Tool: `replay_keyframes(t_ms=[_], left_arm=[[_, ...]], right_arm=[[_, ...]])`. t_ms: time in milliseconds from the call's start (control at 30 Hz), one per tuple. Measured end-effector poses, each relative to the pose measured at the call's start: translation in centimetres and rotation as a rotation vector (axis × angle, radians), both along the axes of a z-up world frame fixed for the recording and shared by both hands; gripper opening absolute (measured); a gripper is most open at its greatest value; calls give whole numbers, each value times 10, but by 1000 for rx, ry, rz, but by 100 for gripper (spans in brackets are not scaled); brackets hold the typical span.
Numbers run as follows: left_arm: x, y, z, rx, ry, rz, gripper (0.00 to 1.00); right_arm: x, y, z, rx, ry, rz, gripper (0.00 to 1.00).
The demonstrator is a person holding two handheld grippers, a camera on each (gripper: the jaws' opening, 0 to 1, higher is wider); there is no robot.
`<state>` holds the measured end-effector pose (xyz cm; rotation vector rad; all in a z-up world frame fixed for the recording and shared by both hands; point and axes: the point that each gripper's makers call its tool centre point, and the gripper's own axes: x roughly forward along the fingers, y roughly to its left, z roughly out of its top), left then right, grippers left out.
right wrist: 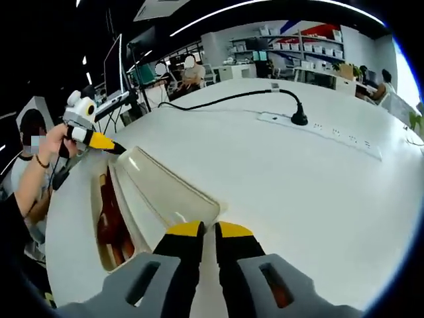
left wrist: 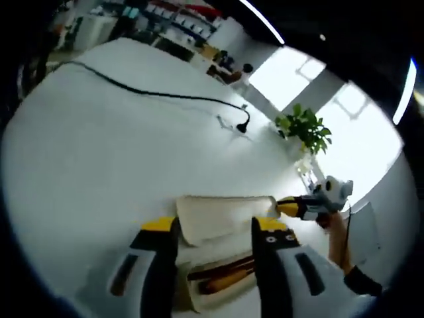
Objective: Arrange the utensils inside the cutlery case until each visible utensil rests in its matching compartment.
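Your white worktop (left wrist: 99, 165) carries a black cable (left wrist: 159, 93) ending in a plug. Your right view adds a power strip (right wrist: 318, 129) and seated people. The cutlery case (left wrist: 218, 268) lies open, cream lid (right wrist: 165, 189) raised; brown wooden utensils (right wrist: 109, 222) inside are hard to tell apart. Left tongs (left wrist: 215, 228) gape empty; right tongs (right wrist: 209, 228) nearly closed at the lid's rim, grip unclear.
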<state>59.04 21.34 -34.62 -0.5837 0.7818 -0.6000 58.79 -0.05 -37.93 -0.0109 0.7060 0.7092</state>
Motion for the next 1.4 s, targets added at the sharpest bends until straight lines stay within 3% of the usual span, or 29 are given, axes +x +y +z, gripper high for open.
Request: replay_keyframes(t_ms=[100, 133, 167, 267, 367, 433, 500, 633, 700, 733, 833, 933, 1000, 1100, 1133, 1233, 1300, 1400], left_arm=[[6, -6, 26, -172, -22, 1, 15], [-2, -19, 37, -254, -11, -50, 9], [-6, -25, 39, -265, -3, -66, 9], [-9, -40, 39, -147, -69, -116, 8], [-8, -44, 53, -174, -132, -148, 5], [-12, -46, 61, -218, -139, -174, 3], [-13, -45, 61, -184, -176, -190, 3], [-16, -45, 64, -185, -201, -213, 3], [-20, -43, 65, -163, -236, -261, 3], [-21, -42, 66, -145, -262, -282, 3], [-28, -42, 66, -108, -298, -331, 3], [-41, -50, 63, -58, -337, -394, 3], [-49, -54, 61, 15, -415, -469, 3], [-56, -53, 47, 233, -522, -580, 3], [-58, -54, 45, 268, -542, -603, 3], [-67, -60, 47, 268, -596, -666, 3], [-69, -60, 51, 324, -688, -720, 3], [-75, -63, 55, 358, -739, -753, 3]], right_arm=[[4, -1, 1, 48, -11, -20, 5], [2, 5, 3, 89, -13, 3, 5], [2, 7, 3, 111, -3, 1, 4], [4, 8, 5, 105, -4, 10, 4], [4, 6, 6, 105, -9, 16, 5], [2, 6, 8, 120, -16, 24, 5], [1, 6, 9, 126, -13, 39, 5], [0, 7, 10, 131, -22, 68, 7], [-7, 2, 8, 77, -43, 99, 14], [-7, -3, 14, 45, -97, 108, 16], [-11, -17, 29, -41, -169, 120, 10], [-10, -15, 51, -64, -279, 143, 12], [-14, -6, 67, -67, -344, 189, 16], [-25, 18, 81, -57, -403, 300, 20], [-27, 23, 82, -63, -408, 324, 20], [-28, 39, 81, -129, -440, 383, 22], [-29, 49, 82, -187, -500, 448, 24], [-40, 65, 80, -208, -535, 553, 25]])
